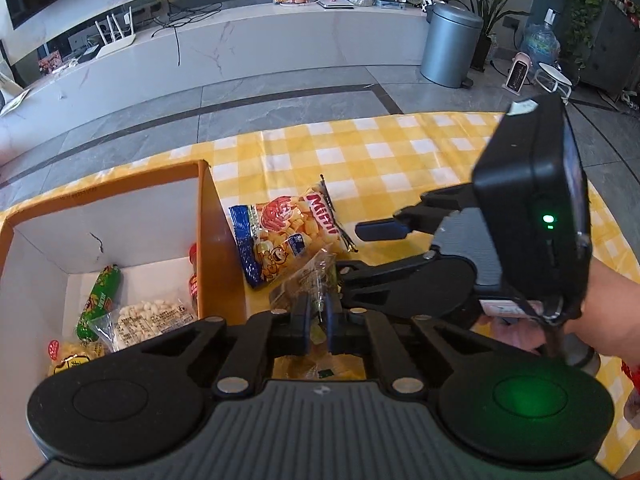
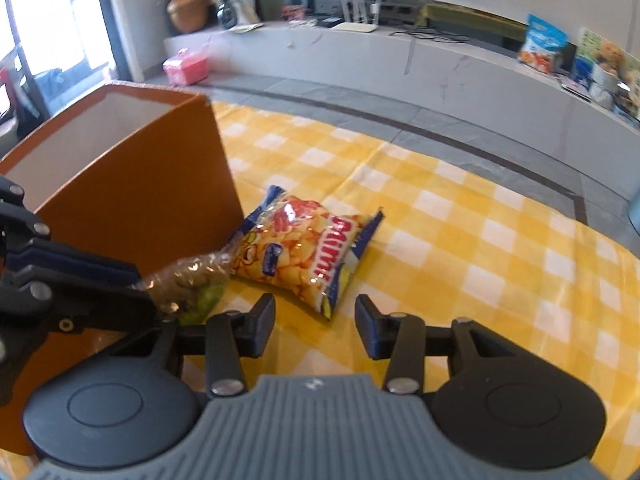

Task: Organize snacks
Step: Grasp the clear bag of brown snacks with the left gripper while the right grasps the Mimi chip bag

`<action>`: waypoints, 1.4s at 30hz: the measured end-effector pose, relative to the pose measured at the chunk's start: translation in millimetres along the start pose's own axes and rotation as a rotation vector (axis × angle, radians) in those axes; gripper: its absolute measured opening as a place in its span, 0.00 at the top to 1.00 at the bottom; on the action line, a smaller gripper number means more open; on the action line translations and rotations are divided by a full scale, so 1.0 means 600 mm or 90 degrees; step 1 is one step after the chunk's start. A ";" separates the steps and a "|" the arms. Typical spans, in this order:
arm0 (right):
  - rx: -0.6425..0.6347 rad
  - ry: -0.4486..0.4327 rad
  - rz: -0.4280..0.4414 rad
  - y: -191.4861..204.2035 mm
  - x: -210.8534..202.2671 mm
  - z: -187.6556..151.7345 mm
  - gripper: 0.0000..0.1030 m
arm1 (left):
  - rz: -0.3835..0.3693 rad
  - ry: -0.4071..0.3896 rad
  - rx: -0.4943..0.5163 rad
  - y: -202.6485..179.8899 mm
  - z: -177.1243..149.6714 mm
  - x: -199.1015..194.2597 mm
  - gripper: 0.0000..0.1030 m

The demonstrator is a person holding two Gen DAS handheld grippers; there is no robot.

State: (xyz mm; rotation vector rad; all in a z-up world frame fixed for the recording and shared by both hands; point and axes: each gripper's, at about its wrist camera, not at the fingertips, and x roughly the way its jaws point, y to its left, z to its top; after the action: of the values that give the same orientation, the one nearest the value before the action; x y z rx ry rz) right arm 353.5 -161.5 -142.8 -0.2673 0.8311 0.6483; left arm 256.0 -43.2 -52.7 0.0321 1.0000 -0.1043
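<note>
Left gripper (image 1: 318,312) clamped on clear packet (image 1: 308,280), beside box (image 1: 216,216).
Lift clear of the wall before dropping. Right gripper (image 2: 315,322) open, empty, near chip bag (image 2: 308,252) on cloth (image 2: 480,240): approach square.

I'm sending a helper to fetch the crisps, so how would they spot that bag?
Find the orange box on the yellow checked cloth. The crisp bag lies flat beside it, outside. Unlike the clear packet nearby, it is glossy orange with blue ends.
</note>
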 end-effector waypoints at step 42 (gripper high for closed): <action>0.255 0.057 -0.153 0.006 -0.207 -0.203 0.86 | 0.072 0.068 0.049 -0.067 -0.091 0.074 0.41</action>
State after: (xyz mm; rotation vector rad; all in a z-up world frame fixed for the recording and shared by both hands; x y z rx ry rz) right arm 216.4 -268.1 -128.6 -0.0308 0.9771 0.2377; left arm 229.6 -82.5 -118.7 0.1656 1.0987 -0.0371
